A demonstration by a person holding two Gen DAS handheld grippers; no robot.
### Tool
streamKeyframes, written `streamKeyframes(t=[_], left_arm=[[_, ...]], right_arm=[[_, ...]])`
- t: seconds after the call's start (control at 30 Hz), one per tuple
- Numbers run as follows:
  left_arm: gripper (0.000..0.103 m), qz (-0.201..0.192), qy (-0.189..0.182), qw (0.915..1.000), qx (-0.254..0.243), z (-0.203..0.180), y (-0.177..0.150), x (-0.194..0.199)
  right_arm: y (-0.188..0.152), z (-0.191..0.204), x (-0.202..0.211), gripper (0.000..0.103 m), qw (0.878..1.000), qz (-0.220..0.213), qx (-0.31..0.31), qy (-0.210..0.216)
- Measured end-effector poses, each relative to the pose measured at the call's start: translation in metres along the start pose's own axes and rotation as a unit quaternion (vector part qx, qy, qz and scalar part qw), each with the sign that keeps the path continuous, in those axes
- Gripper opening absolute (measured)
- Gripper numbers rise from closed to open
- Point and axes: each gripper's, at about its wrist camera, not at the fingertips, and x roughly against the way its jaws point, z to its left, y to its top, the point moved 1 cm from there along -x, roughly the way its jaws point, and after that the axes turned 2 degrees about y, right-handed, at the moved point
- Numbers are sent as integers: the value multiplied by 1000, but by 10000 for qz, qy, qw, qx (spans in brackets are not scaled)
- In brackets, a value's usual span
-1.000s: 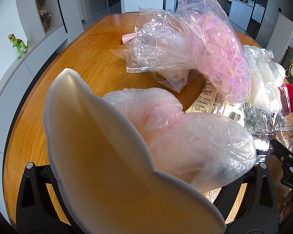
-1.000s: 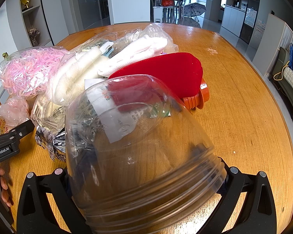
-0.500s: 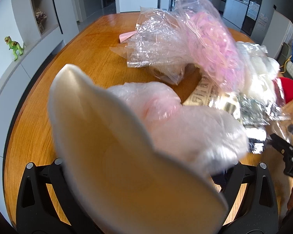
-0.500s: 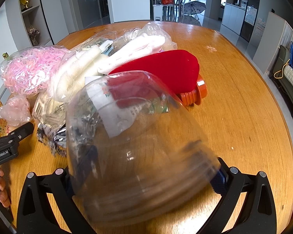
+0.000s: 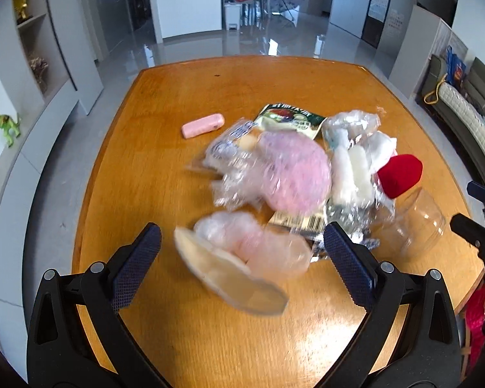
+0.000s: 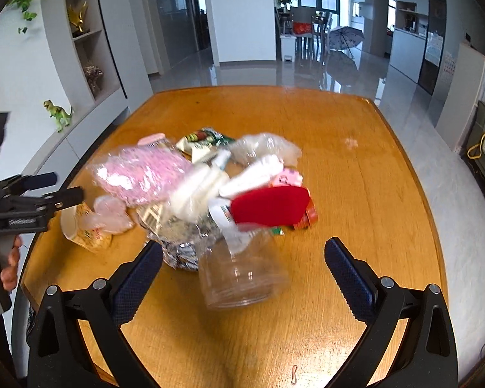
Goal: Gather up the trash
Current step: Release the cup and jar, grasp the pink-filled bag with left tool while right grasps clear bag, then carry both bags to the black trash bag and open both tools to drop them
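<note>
Trash sits heaped on the wooden surface [image 5: 145, 168] ahead of both sets of jaws. My left gripper [image 5: 242, 252] has its jaws spread wide, holding nothing; between and just beyond them lies a tipped paper cup [image 5: 223, 278] with a crumpled pinkish bag [image 5: 258, 245] against it. My right gripper [image 6: 242, 258] is likewise spread and empty, with a clear plastic jar [image 6: 242, 274] lying on its side between its jaws. Beyond the jar I see a red bottle [image 6: 271, 205], white rolls in clear wrap [image 6: 203, 187] and a bag of pink bands [image 6: 142, 174], all touching in one pile. A pink bar [image 5: 203, 125] lies apart, far left of the left jaws. Blur softens the details.
</note>
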Motion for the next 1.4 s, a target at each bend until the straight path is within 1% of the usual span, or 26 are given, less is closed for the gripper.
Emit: streamKeyframes(t=[0.07, 0.17, 0.2, 0.23, 0.33, 0.37, 0.4, 0.43, 0.47, 0.5, 0.57, 0.6, 0.67, 0.73, 0.8, 0.9, 0.93, 0.97, 1.0, 1.03, 1.1, 1.2, 1.33, 1.4], left_arm=[[97, 222, -123, 9997, -40, -5, 14, -14], [97, 489, -179, 9985, -160, -17, 32, -34], [97, 530, -115, 9982, -251, -21, 36, -38], [97, 497, 37, 9980, -395, -27, 39, -43], [97, 291, 264, 9955, -860, -42, 47, -47], [90, 290, 270, 9938, -1034, -47, 47, -50], [81, 335, 260, 9924, -1158, -50, 48, -54], [55, 433, 274, 9905, -1273, -53, 47, -60], [50, 521, 273, 9896, -1316, -54, 47, -65], [47, 519, 242, 9895, -1327, -54, 48, -68], [34, 529, 32, 9909, -1235, -50, 49, -70], [32, 566, -146, 9927, -1054, -45, 50, -70], [22, 565, -527, 9948, -661, -31, 54, -65], [17, 474, -792, 9951, -349, -18, 57, -58], [16, 293, -858, 9957, -172, -5, 60, -45], [15, 125, -1008, 9948, -50, 9, 63, -26], [15, 77, -1044, 9945, -7, 10, 62, -21], [15, 30, -1073, 9942, 27, 13, 63, -16], [15, -26, -1102, 9939, 56, 14, 64, -12], [15, -112, -1122, 9936, 110, 18, 63, -4], [15, -247, -1123, 9932, 179, 25, 59, 10], [15, -390, -1100, 9929, 239, 29, 56, 24], [15, -573, -1180, 9906, 380, 41, 47, 49], [15, -659, -1179, 9899, 437, 47, 40, 61]], right_arm=[[9, 2, -2, 97, 10000, 55, -11, 63], [20, 4, -13, 88, 9995, 242, -104, 179], [23, 3, -16, 81, 9993, 297, -139, 203], [28, 3, -21, 73, 9988, 373, -202, 250], [37, 1, -32, 66, 9968, 551, -364, 446], [39, 1, -36, 65, 9962, 598, -393, 493], [41, 1, -39, 64, 9958, 627, -413, 529], [42, 3, -44, 64, 9953, 663, -426, 559], [44, 4, -47, 63, 9949, 696, -425, 593], [45, 6, -49, 60, 9945, 727, -420, 632], [49, 13, -56, 58, 9931, 834, -398, 720], [51, 17, -61, 58, 9925, 896, -381, 735], [54, 24, -72, 58, 9914, 1020, -388, 726], [56, 32, -85, 58, 9892, 1176, -420, 762], [57, 39, -96, 58, 9879, 1290, -431, 743], [58, 50, -112, 58, 9867, 1491, -355, 536], [58, 52, -116, 53, 9862, 1553, -336, 472], [57, 55, -124, 47, 9852, 1659, -279, 334], [56, 56, -129, 29, 9844, 1730, -228, 215], [55, 58, -133, 7, 9840, 1771, -147, 85], [53, 58, -128, 5, 9846, 1730, -168, 172], [56, 59, -105, 4, 9886, 1482, -126, 219], [62, 67, -64, 4, 9930, 1148, -62, 261], [64, 76, -39, 4, 9946, 977, -2, 349]])
